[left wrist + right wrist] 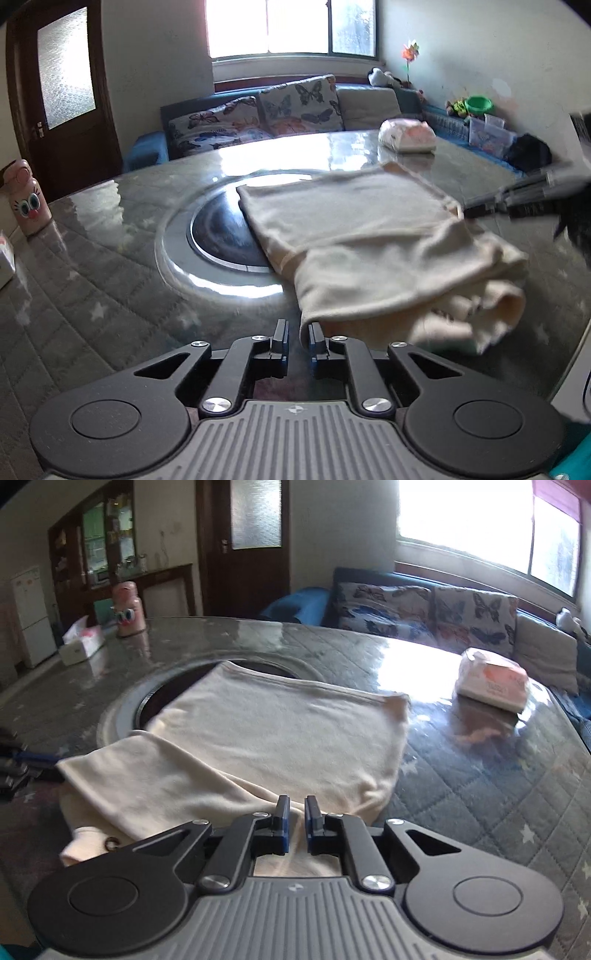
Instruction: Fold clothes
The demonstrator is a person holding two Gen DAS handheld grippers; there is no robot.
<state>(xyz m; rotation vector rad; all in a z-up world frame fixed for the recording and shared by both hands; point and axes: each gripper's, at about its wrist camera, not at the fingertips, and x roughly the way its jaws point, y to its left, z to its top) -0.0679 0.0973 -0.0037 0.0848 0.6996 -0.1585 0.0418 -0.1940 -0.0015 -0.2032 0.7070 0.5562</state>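
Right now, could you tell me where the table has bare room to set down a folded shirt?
Bare table lies between the cloth and the tissue pack, and between the round inset and the pink bottle. It is crowded where the cloth covers the middle, beside both grippers.

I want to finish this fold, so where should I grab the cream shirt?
Grip the cream shirt at its thick, bunched near edge, coming in low from the near side. That end is rumpled and raised off the table, while the far half lies flat.
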